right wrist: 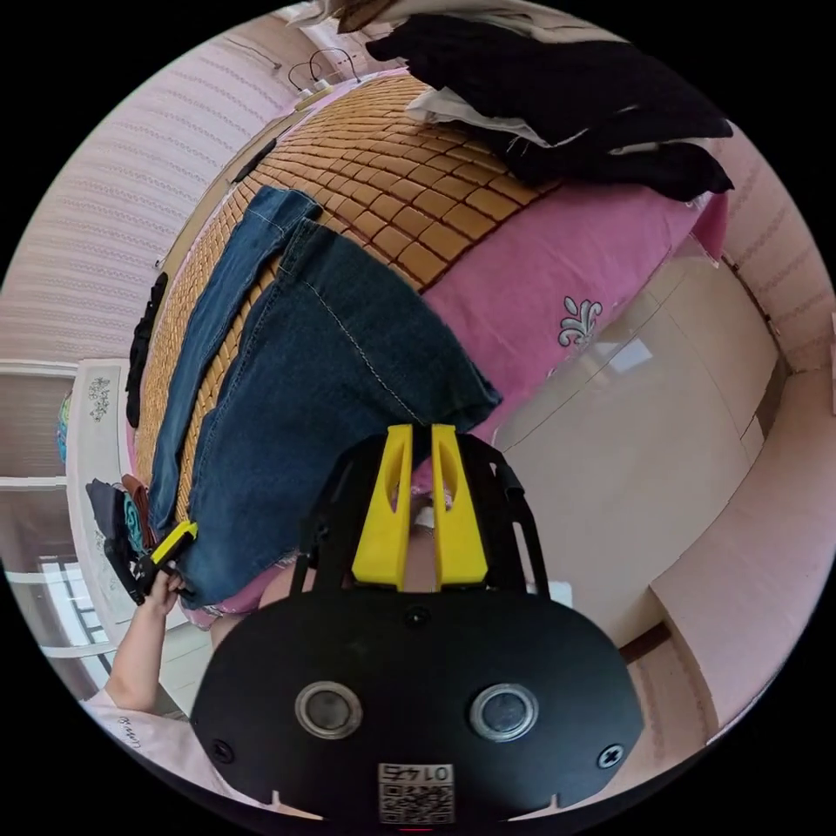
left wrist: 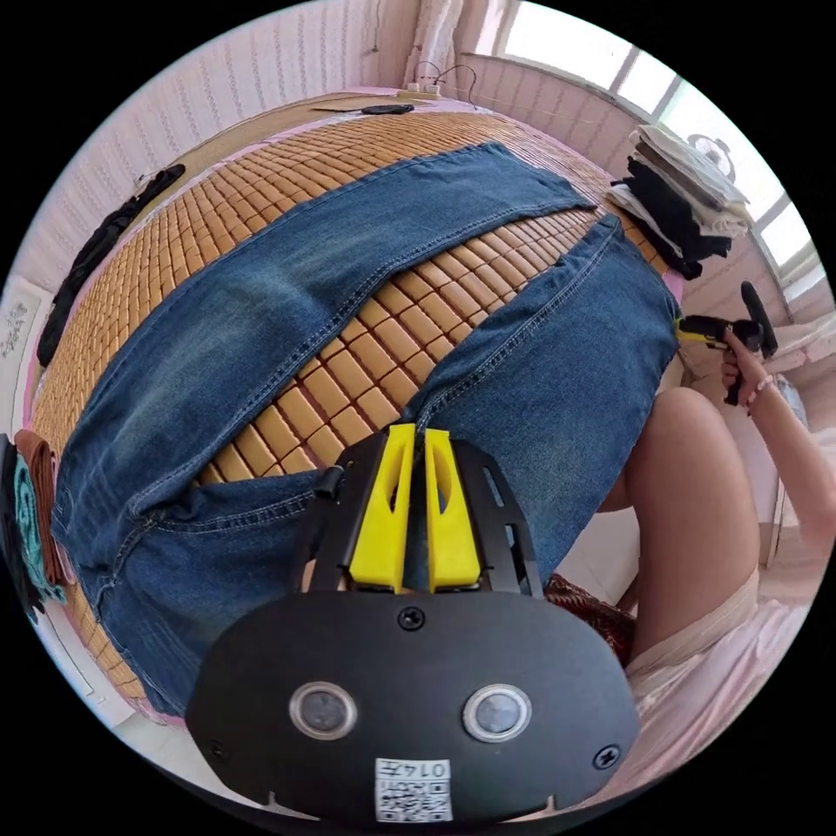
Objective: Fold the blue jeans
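Blue jeans [left wrist: 287,287] spread on bamboo mat [left wrist: 348,383], folded clothes stack [left wrist: 688,200] nearby, both jaws nearly closed, empty.

Blue jeans [right wrist: 296,366] lie spread on a bamboo mat [right wrist: 409,192].

Blue jeans [left wrist: 287,287] lie flat — legs spread apart — one leg overhanging the edge.

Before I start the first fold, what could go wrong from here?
1. The near leg of the jeans hangs over the bed edge; a tug could slide the whole pair off the mat.
2. The clothes pile sits close to that leg's hem, so a swung leg may knock it.
3. The left gripper looks nearly closed at the crotch; it may pinch one layer or none.
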